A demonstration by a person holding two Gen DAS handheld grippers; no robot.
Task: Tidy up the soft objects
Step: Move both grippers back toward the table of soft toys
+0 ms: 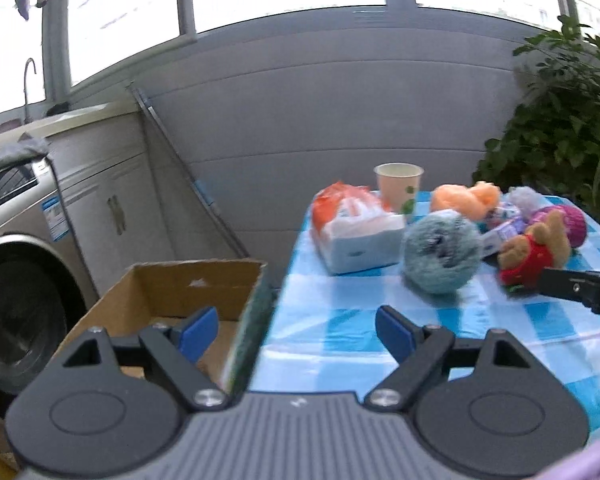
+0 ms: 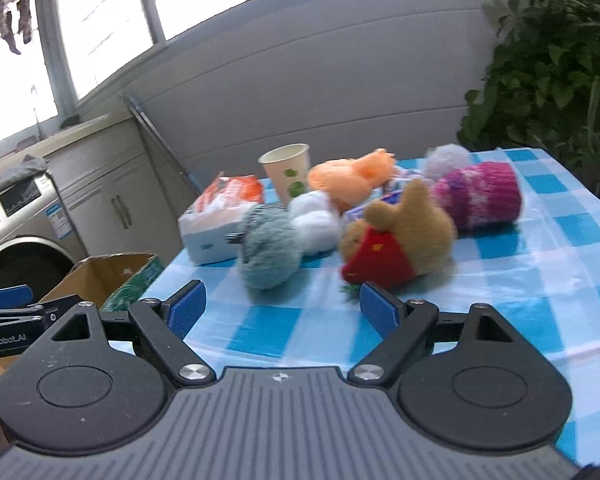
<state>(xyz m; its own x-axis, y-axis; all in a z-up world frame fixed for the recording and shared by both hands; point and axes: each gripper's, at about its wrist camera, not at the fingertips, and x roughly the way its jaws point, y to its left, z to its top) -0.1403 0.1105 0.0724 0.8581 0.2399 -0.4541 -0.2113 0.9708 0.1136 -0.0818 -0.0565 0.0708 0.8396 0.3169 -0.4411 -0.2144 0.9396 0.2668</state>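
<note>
Soft toys lie on a table with a blue-and-white checked cloth [image 1: 340, 320] [image 2: 540, 264]: a fluffy teal ball [image 1: 442, 254] [image 2: 268, 252], a brown bear in a red shirt [image 1: 534, 252] [image 2: 400, 240], an orange plush [image 1: 466, 198] [image 2: 350, 178], a pink knitted piece [image 1: 566, 220] [image 2: 480, 196] and a white fluffy piece [image 2: 316, 220]. My left gripper [image 1: 296, 332] is open and empty, over the table's left edge beside an open cardboard box [image 1: 172, 292] [image 2: 100, 276]. My right gripper [image 2: 282, 312] is open and empty, just short of the bear and the teal ball; it also shows in the left wrist view [image 1: 580, 286].
A tissue pack [image 1: 356, 228] [image 2: 220, 216] and a paper cup [image 1: 398, 186] [image 2: 288, 172] stand at the table's back left. A washing machine [image 1: 16, 264] and cabinet are at the left. A leafy plant [image 1: 560, 120] [image 2: 548, 72] stands behind the table's right side.
</note>
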